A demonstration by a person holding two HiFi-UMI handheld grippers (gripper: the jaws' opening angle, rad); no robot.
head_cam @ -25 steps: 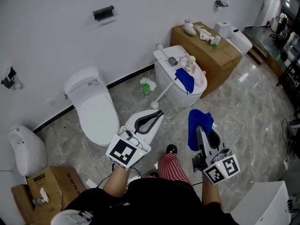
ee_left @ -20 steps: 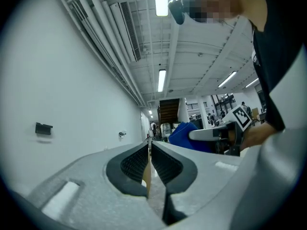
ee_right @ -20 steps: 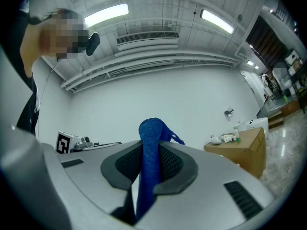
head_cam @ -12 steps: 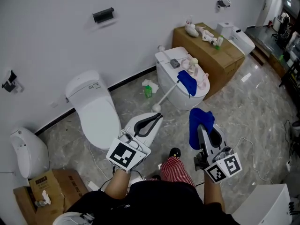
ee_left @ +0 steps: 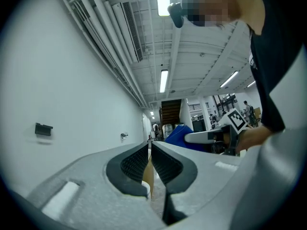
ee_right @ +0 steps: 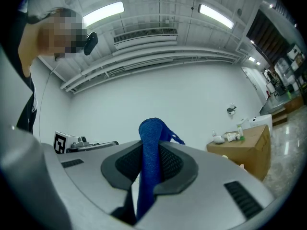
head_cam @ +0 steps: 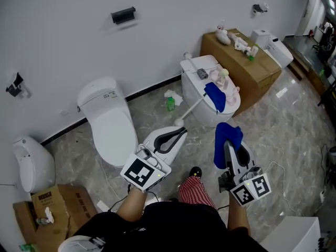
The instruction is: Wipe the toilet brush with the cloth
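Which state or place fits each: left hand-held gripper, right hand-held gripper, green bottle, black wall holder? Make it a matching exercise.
Things:
1. left hand-held gripper
2. right hand-held gripper
3. small green plastic bottle
4. black wall-mounted holder

States or places:
a. standing on the grey marbled floor, near the wall's foot
b. jaws together
c. fixed high on the white wall
d. clamped on a blue woven cloth

Pairs: 1-b, 2-d, 3-a, 4-c
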